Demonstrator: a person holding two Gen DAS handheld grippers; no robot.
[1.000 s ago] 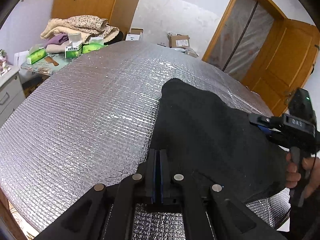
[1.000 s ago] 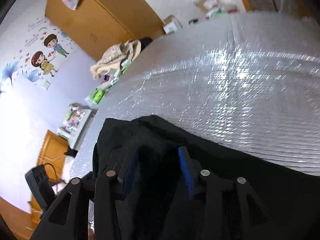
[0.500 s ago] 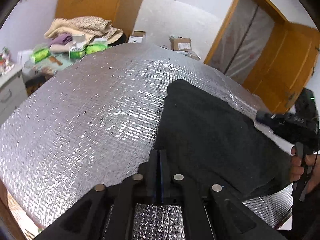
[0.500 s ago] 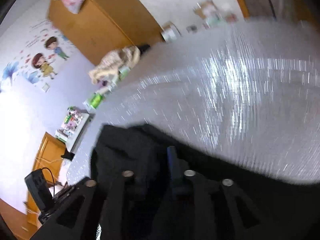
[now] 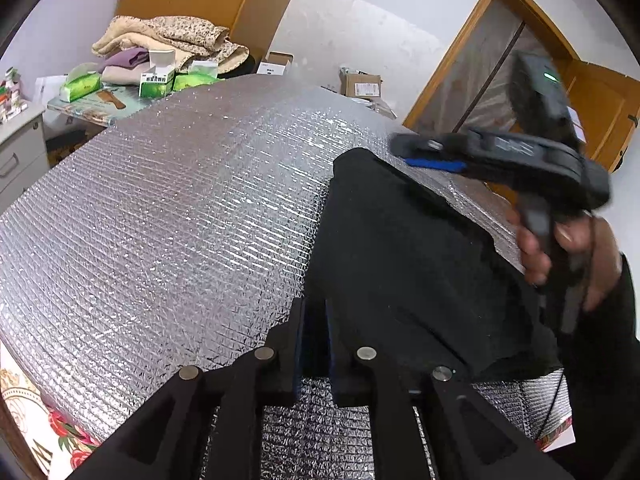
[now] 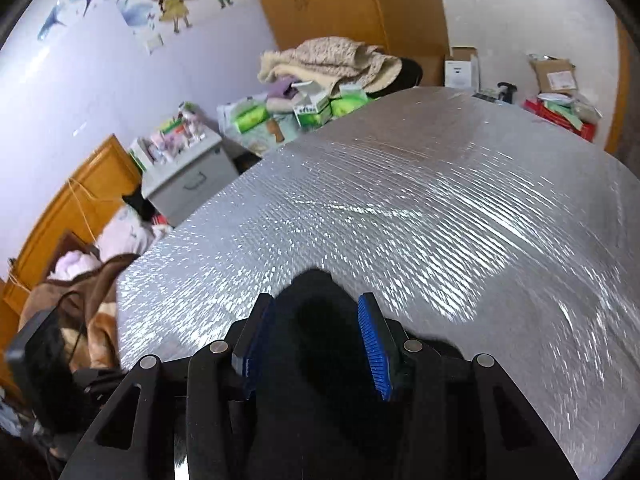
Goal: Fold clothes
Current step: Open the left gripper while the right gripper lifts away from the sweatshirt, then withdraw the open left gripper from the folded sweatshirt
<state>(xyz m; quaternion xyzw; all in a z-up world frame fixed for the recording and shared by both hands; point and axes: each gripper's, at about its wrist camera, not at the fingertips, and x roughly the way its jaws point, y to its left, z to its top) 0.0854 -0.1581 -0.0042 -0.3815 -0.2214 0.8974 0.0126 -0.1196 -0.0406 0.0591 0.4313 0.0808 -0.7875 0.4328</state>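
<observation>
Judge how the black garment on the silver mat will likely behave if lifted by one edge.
The black garment probably droops: it lies limp, following the silver mat. Its matte, thick-looking folded layers suggest fair grip but could slide apart. It likely drags easily across that smooth foil.

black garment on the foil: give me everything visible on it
The black garment is plain, matte, soft-looking cloth, folded into a long flat slab on the silver quilted foil cover near its right edge. The left gripper, jaws just parting, has its near-left edge between them. The right gripper is open over the far end.
</observation>
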